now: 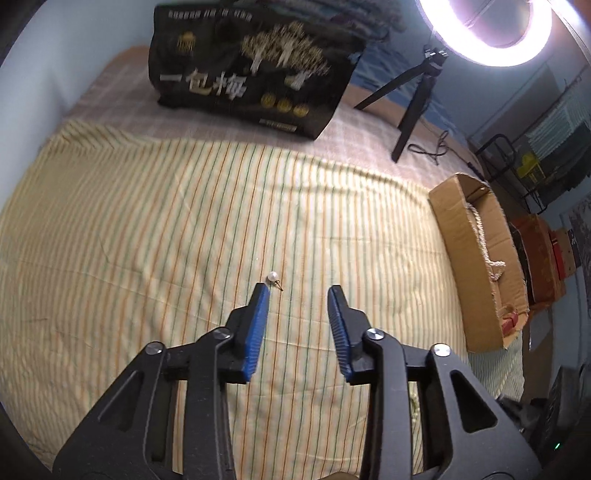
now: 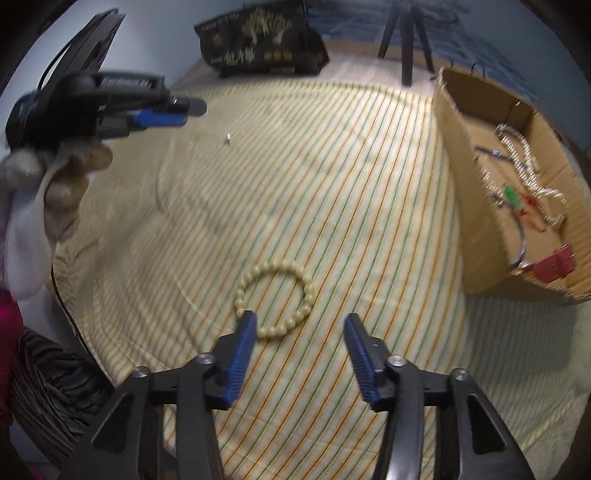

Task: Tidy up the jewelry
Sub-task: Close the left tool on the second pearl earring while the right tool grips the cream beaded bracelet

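Note:
A small pearl stud earring [image 1: 273, 277] lies on the striped cloth [image 1: 147, 221], just beyond the left fingertip of my left gripper [image 1: 298, 287]. The jaws stand apart with nothing between them. In the right wrist view a cream bead bracelet [image 2: 275, 298] lies flat on the cloth [image 2: 332, 184]. My right gripper [image 2: 300, 317] hovers over its near side, jaws apart, and its left fingertip overlaps the beads. The left gripper [image 2: 184, 112] shows there at upper left, held by a gloved hand [image 2: 55, 177], with the earring [image 2: 228, 139] below its tip.
An open cardboard box [image 2: 465, 206] at the right holds chains and small coloured pieces. The same box [image 1: 476, 266] shows in the left wrist view. A black printed bag [image 1: 251, 66] stands at the far side, beside a tripod [image 1: 410, 99] with a ring light [image 1: 487, 33].

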Demonstrator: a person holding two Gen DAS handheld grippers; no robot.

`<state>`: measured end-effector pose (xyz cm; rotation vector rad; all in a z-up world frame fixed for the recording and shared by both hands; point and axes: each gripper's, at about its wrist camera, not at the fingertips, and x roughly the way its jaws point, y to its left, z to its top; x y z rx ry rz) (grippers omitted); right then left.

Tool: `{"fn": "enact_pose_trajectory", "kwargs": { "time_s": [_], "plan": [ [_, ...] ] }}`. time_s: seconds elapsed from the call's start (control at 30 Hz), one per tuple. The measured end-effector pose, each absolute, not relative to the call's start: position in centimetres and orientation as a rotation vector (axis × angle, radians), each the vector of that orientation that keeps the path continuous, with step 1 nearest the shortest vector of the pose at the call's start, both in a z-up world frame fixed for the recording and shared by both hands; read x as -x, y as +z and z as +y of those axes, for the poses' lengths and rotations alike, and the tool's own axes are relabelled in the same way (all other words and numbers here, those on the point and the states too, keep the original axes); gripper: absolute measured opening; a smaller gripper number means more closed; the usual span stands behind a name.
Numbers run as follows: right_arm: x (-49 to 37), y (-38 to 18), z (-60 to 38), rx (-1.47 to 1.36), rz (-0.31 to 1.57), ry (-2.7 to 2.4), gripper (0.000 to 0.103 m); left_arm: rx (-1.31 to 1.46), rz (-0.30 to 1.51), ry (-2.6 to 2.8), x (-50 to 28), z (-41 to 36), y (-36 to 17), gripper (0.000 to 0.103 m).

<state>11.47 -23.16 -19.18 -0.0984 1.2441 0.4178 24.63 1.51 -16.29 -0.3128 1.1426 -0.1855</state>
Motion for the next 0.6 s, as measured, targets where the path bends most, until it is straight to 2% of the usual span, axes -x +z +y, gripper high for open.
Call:
{"fn": "enact_pose_trajectory", "kwargs": {
  "time_s": [0.13,0.5,0.6],
  "plan": [
    [-11.7,-20.1,-23.6,0.074,1.277,0.425,0.037,0.307,1.174,-0.158,-25.6,1.2,-17.8,0.025],
    [-12.9,-20.2,-23.9,0.008,1.289,0.441,0.028,0.32,1.204,-0.115,-27.5,0.8,-20.0,0.025],
    [-13.1,-20.2,-23.8,0.012,1.288,0.444,0.026,0.321,1.214,-0.108,-27.8,0.7,-20.6,0.019]
  ]
}}
